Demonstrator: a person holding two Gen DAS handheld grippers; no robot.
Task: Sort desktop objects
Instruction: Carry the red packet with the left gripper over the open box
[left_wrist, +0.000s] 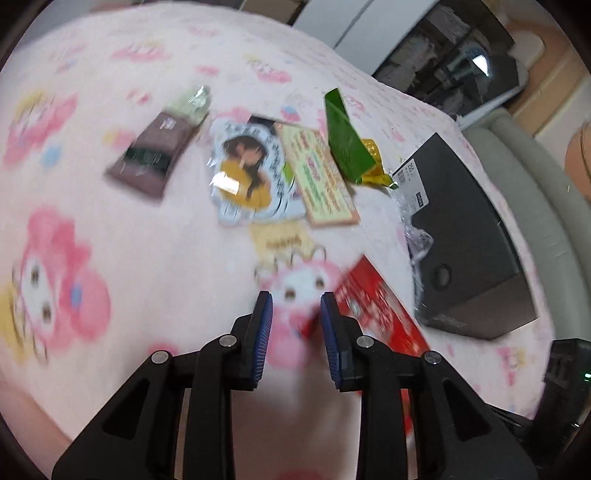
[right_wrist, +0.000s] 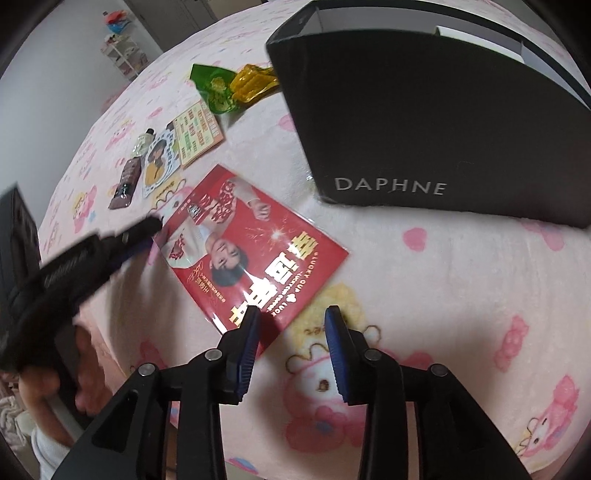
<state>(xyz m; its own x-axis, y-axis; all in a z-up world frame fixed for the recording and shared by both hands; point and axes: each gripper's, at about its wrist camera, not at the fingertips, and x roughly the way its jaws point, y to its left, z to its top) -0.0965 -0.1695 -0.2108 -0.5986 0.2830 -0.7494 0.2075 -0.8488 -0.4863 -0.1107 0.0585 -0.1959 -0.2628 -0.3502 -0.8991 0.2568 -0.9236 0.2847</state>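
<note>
Two grippers are mine to steer, and both stand with fingers parted and nothing between them: the right gripper hangs over the near corner of the flat red printed packet, the left gripper over that packet's far end, blurred as if moving.

Risks, as I judge them: the packet is thin and glossy on the soft pink cartoon-print blanket, so fingers may pinch fabric with it or skate off its edge; two grippers on one packet could collide.

Counting outward: one red packet; one open black cardboard box lettered DAPHNE just beyond it, which I take for the bin, its inside hidden from me; one brown sachet; one die-cut cartoon card; one peach-edged printed card; one green foil wrapper; one yellow foil wrapper; one clear small wrapper. All loose items lie on the blanket, outside the box.
</note>
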